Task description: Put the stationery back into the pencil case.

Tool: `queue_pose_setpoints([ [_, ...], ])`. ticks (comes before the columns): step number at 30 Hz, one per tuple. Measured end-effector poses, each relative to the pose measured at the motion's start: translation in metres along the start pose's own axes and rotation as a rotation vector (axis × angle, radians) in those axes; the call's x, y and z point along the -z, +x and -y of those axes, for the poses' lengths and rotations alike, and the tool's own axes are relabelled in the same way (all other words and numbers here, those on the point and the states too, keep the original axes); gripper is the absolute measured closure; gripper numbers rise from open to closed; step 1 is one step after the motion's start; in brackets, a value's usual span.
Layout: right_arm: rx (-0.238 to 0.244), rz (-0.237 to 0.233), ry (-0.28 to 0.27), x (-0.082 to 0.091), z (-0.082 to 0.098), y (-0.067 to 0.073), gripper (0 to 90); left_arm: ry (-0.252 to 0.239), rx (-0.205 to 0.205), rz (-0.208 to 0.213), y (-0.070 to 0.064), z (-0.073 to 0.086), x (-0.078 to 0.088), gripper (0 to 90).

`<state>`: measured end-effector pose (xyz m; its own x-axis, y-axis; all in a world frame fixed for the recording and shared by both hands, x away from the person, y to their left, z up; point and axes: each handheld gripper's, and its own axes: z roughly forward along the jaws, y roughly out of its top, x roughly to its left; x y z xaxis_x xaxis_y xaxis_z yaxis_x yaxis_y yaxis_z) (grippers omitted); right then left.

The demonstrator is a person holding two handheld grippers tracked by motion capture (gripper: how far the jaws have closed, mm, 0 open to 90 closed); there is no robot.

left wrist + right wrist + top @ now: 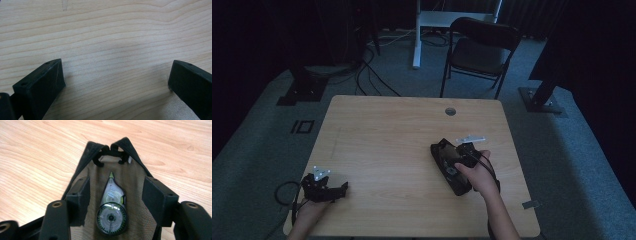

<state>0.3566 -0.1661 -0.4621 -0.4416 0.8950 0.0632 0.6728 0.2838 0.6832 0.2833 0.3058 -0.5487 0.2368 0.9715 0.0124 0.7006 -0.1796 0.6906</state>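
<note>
A black pouch (439, 152) lies open on the right half of the wooden table (387, 130). In the right gripper view its brown mesh inside (135, 173) holds a clear correction-tape roller (112, 212) with green parts, tip pointing away. My right gripper (454, 165) hangs just over the pouch, and its jaws (122, 192) stand open on either side of the roller, a gap showing at each side. My left gripper (339, 190) rests at the front left of the table, and its jaws (116, 80) are wide open over bare wood.
A round cable hole (450, 111) sits near the table's far edge. Beyond the table stand a black folding chair (479, 50) and a white desk leg (417, 35), with cables on the grey carpet. A small grey scrap (531, 204) lies on the floor by the front right corner.
</note>
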Motion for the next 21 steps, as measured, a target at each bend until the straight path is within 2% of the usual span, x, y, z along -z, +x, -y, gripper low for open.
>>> queue_pose_setpoints([
  [5,-0.004,-0.037,-0.042,0.010,0.002,-0.002,35.3,0.000,0.000,0.000,0.000,0.000,0.000,0.6],
  [14,-0.008,-0.070,-0.110,0.025,0.008,-0.005,32.2,0.000,0.000,0.000,0.000,0.000,0.000,0.6],
  [21,-0.008,-0.060,-0.149,0.035,0.016,-0.013,30.3,0.000,0.000,0.000,0.000,0.000,0.000,0.6],
])
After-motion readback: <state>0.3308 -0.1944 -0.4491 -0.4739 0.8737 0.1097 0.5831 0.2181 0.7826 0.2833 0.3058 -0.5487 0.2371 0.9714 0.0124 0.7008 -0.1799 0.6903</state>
